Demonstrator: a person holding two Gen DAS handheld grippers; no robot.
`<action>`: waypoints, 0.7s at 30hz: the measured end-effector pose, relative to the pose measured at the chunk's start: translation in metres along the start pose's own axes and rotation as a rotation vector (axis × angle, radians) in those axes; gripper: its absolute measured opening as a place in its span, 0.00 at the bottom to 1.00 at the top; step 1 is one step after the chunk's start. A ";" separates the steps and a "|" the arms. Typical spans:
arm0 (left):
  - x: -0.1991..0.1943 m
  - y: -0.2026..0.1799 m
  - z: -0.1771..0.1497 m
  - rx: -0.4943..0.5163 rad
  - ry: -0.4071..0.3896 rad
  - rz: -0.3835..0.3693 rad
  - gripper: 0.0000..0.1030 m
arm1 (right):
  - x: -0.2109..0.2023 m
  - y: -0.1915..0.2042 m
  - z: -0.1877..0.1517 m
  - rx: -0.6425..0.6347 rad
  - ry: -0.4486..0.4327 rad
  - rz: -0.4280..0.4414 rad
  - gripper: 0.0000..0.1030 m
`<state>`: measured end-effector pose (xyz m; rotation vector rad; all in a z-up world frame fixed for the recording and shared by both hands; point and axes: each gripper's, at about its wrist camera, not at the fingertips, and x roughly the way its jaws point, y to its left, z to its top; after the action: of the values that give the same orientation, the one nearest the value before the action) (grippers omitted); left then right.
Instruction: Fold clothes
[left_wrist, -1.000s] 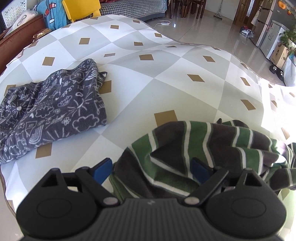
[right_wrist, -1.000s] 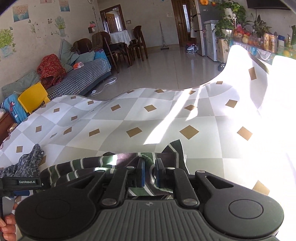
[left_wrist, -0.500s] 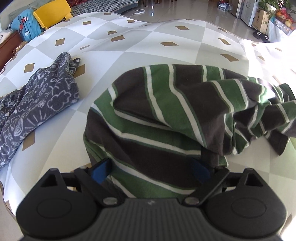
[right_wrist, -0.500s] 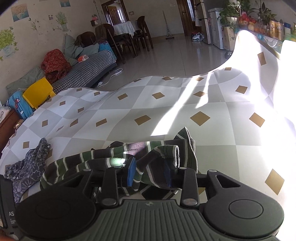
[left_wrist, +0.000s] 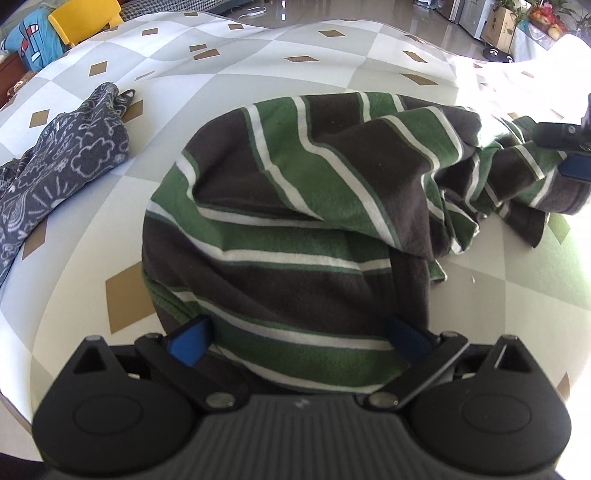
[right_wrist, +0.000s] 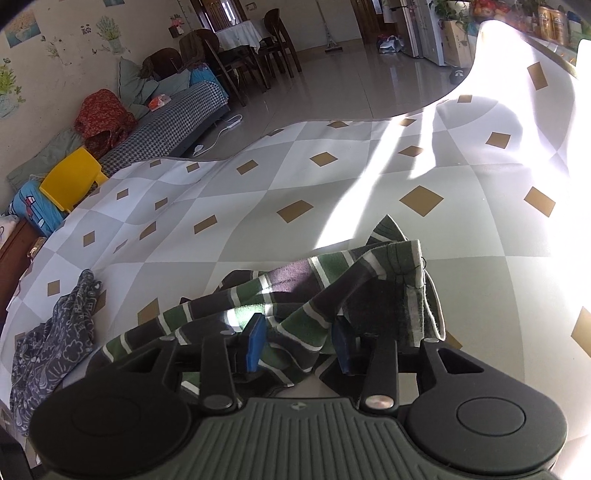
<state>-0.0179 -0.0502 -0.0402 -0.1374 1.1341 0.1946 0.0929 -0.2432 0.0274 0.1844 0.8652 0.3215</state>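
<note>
A green, dark grey and white striped garment (left_wrist: 295, 229) lies crumpled on the checked tablecloth (left_wrist: 258, 74). My left gripper (left_wrist: 297, 338) points steeply down over its near end. The jaws are opening and stand wide, with the cloth bunched between the blue pads, which do not press on it. In the right wrist view the garment's other end (right_wrist: 332, 280) lies in folds. My right gripper (right_wrist: 299, 343) is opening there, a fold of the striped cloth loose between its pads. The right gripper's fingertip (left_wrist: 569, 147) also shows at the right edge of the left wrist view.
A dark grey garment with white doodles (left_wrist: 62, 173) lies at the table's left end (right_wrist: 62, 343). Beyond the table edge are a yellow chair (right_wrist: 72, 181), a checked sofa (right_wrist: 166, 122) and bare tiled floor. Sunlight glares on the right of the tablecloth (right_wrist: 517, 221).
The right jaws, shut on the striped cloth a second ago, have parted. The left gripper has moved forward and down over the garment, which now fills its view, and its jaws stand wider.
</note>
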 end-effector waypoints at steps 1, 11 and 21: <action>-0.002 -0.003 -0.004 0.011 0.003 -0.008 0.99 | 0.001 0.001 0.000 -0.003 0.005 0.000 0.38; -0.020 -0.041 -0.047 0.209 0.028 -0.102 0.99 | -0.002 -0.018 0.000 0.077 0.006 -0.036 0.39; -0.036 -0.042 -0.049 0.209 -0.022 -0.162 0.99 | 0.003 -0.027 -0.001 0.089 0.024 -0.057 0.40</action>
<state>-0.0667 -0.1047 -0.0278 -0.0407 1.1090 -0.0663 0.0994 -0.2676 0.0171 0.2389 0.9077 0.2325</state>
